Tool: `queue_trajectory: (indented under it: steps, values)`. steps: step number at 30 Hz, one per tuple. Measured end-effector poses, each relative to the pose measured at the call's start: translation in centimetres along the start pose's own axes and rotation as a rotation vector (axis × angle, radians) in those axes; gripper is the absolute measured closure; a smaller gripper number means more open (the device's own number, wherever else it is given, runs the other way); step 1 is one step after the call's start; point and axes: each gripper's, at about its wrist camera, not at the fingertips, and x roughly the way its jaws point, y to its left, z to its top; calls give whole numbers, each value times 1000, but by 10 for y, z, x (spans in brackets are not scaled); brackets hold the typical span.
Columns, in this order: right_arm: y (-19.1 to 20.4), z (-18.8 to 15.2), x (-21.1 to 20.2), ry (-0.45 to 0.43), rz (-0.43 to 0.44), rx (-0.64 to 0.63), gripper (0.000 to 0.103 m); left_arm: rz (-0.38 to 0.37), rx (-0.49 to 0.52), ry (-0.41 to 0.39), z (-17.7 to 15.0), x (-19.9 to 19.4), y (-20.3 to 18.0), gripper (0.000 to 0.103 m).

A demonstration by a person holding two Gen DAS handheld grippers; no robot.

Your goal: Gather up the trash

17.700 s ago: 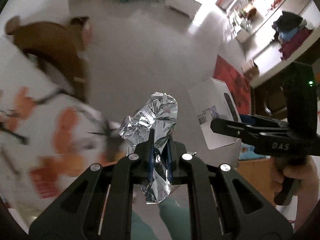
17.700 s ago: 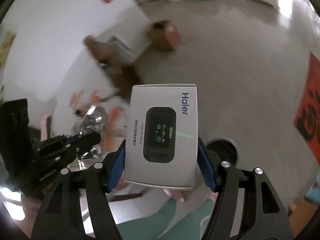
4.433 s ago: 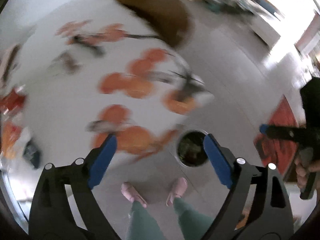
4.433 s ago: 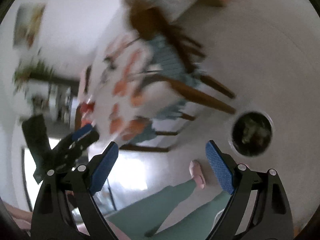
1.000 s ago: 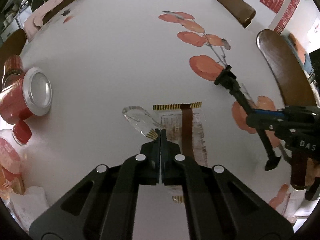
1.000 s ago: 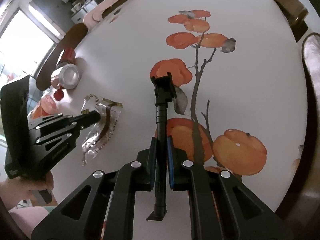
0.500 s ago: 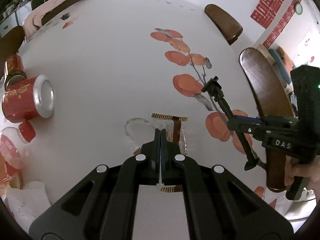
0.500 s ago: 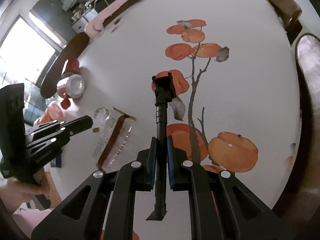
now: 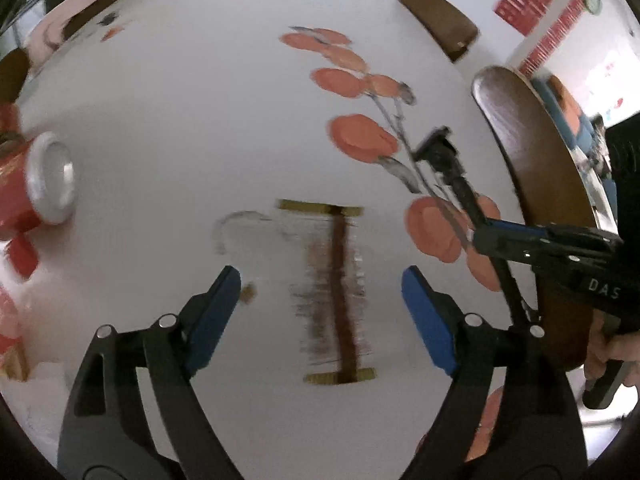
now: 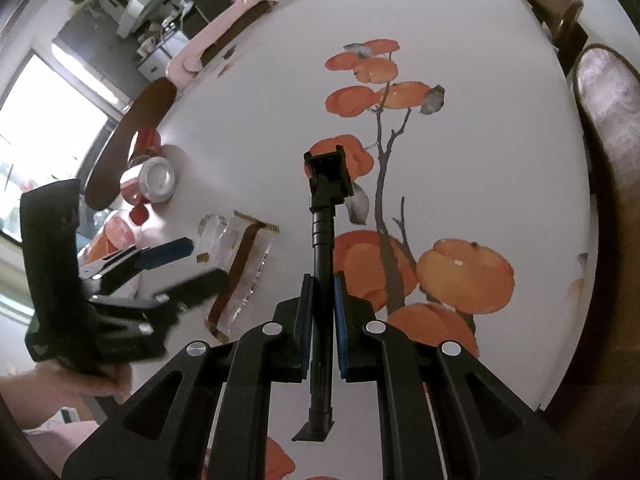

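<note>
Left fingers opening wide above the clear wrapper, nothing squeezed between them. Wrapper flat on the worktop, near a red can. Right fingers shut tight on a black stick. Best to drop low, then pinch one wrapper edge. Window and shelves seen only from the right view; red wall signs only from the left.

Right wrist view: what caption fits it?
Right gripper clamps a black rod above the persimmon-print table; left gripper opening over a clear wrapper.
</note>
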Motion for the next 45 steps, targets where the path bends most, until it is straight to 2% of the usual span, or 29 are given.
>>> queue_trajectory:
  steps: [2,4,5,6,7,10,12,14,17,28,36,41,45]
  values:
    - [-2,-1,1,2,1,6,92,7,30,8,0,8,-6,23]
    - [-6,-1,0,-1,-2,14,92,10,72,23,-1,17,-14,40]
    - [-8,0,0,-3,1,18,92,28,91,8,-1,17,-17,43]
    - [-9,0,-1,-5,1,21,92,35,108,6,-2,19,-22,59]
    - [-10,1,-2,-8,1,22,92,66,125,-1,-2,20,-25,79]
    - [-13,2,-3,-9,0,20,92,113,177,-4,-3,21,-33,84]
    - [-15,2,-3,-9,1,21,92,121,176,3,-2,19,-29,103]
    - [-17,2,-3,-8,5,25,92,79,124,12,-1,15,-20,103]
    - [-17,2,-4,-8,16,29,92,62,86,-19,-1,-2,-11,103]
    - [6,-4,-17,-39,74,60,92,-5,24,-105,3,-55,10,103]
    - [36,-31,-51,-108,65,89,92,-55,87,-155,3,-90,15,103]
    - [52,-71,-80,-171,30,151,92,-123,163,-152,-4,-104,6,103]
    - [68,-112,-107,-239,-55,197,92,-209,268,-129,-18,-113,-17,103]
